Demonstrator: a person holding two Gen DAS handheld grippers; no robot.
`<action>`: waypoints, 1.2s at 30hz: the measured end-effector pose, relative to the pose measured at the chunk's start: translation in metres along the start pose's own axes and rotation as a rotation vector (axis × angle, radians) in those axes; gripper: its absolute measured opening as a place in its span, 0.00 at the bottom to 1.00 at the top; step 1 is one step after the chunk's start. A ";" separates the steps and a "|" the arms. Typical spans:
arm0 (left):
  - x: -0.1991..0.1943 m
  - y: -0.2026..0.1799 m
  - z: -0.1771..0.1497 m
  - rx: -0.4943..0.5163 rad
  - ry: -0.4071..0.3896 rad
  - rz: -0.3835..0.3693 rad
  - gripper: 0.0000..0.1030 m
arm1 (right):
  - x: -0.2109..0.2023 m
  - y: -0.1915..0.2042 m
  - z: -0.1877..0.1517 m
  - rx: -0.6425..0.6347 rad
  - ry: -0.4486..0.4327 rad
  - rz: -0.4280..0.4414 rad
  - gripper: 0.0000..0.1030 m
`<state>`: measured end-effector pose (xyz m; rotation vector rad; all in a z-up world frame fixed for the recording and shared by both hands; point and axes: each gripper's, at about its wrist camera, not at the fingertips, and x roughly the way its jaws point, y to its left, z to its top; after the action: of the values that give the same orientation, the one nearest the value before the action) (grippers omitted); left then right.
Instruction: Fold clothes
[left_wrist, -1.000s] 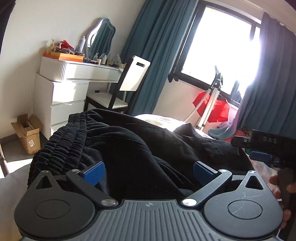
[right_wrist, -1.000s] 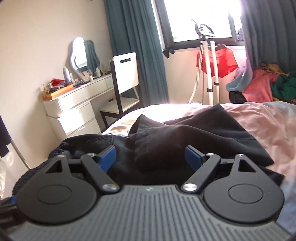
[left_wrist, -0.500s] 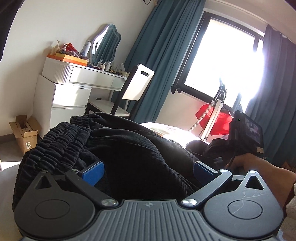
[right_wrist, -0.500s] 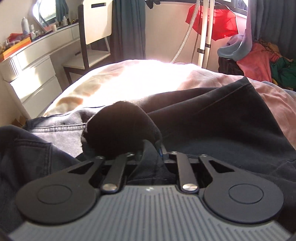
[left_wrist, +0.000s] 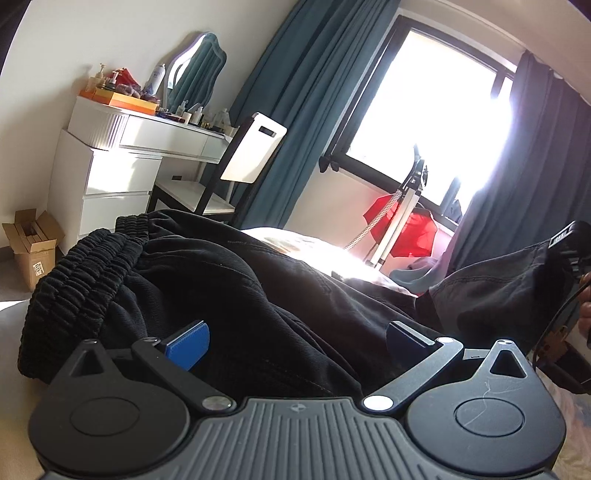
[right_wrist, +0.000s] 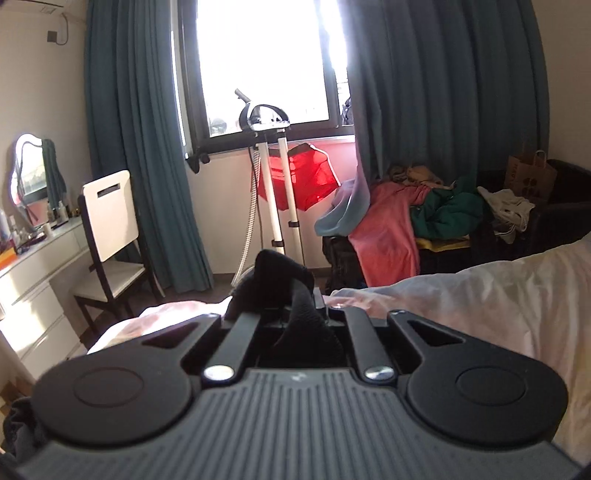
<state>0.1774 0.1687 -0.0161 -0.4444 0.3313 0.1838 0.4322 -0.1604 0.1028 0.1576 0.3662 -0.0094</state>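
Black trousers (left_wrist: 258, 295) with a ribbed elastic waistband (left_wrist: 85, 269) lie bunched on the bed, filling the left wrist view. My left gripper (left_wrist: 295, 339) is open, its blue pads (left_wrist: 188, 345) spread wide over the dark cloth. At the right edge of that view, a trouser leg end (left_wrist: 498, 288) hangs lifted from my right gripper's black body (left_wrist: 569, 240). In the right wrist view my right gripper (right_wrist: 295, 306) is shut on a fold of the black trousers (right_wrist: 273, 280), raised above the bed.
A pale pink bedsheet (right_wrist: 498, 302) covers the bed. A white dresser (left_wrist: 122, 166), a white-backed chair (left_wrist: 255, 151) and a cardboard box (left_wrist: 29, 243) stand at the left. A garment steamer stand (right_wrist: 273, 177) with a red cloth and a heap of clothes (right_wrist: 424, 214) sit by the window.
My right gripper closed on the trouser leg and has since lifted it off the bed, its view rising toward the window. The left gripper stays open over the waistband area.
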 end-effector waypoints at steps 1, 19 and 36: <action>-0.001 -0.005 -0.002 0.011 0.000 -0.005 1.00 | 0.002 -0.015 0.010 0.022 -0.010 -0.022 0.09; 0.064 -0.047 -0.047 0.179 -0.004 0.008 1.00 | 0.158 -0.228 -0.070 0.403 0.143 -0.219 0.27; 0.043 -0.055 -0.041 0.123 0.061 -0.033 1.00 | 0.055 -0.168 -0.169 0.408 0.250 0.076 0.78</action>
<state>0.2193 0.1057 -0.0449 -0.3338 0.3925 0.1166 0.4172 -0.2988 -0.0976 0.5795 0.6058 0.0109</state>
